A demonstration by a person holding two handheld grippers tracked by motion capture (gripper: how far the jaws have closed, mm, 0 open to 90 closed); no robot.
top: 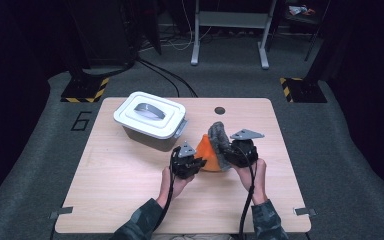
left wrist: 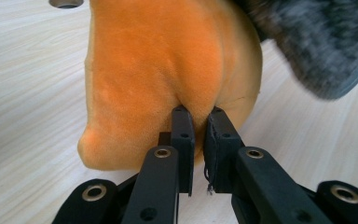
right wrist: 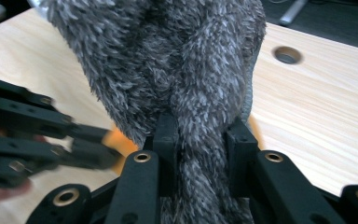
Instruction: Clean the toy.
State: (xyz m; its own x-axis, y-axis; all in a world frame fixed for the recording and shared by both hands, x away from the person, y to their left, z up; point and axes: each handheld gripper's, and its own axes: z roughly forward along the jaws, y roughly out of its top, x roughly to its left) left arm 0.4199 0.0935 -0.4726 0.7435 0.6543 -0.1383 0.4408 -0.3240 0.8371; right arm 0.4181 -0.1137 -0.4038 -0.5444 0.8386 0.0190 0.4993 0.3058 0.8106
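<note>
This looks like a lab or recording studio rather than a home. A pale wooden table (top: 130, 190) stands alone on grey carpet (top: 30, 165) in the middle of the frame, with darkness all around. At the upper left and upper right, black stands rest on bases with yellow-black hazard tape (top: 86, 91). Cables (top: 165, 75) run across the floor at the top, beside a grey metal frame (top: 230, 30).

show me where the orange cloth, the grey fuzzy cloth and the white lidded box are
orange cloth (left wrist: 168, 60), left gripper view, its broad face.
grey fuzzy cloth (right wrist: 168, 56), right gripper view, its upper pile.
white lidded box (top: 150, 116), high view, its lid.
</note>
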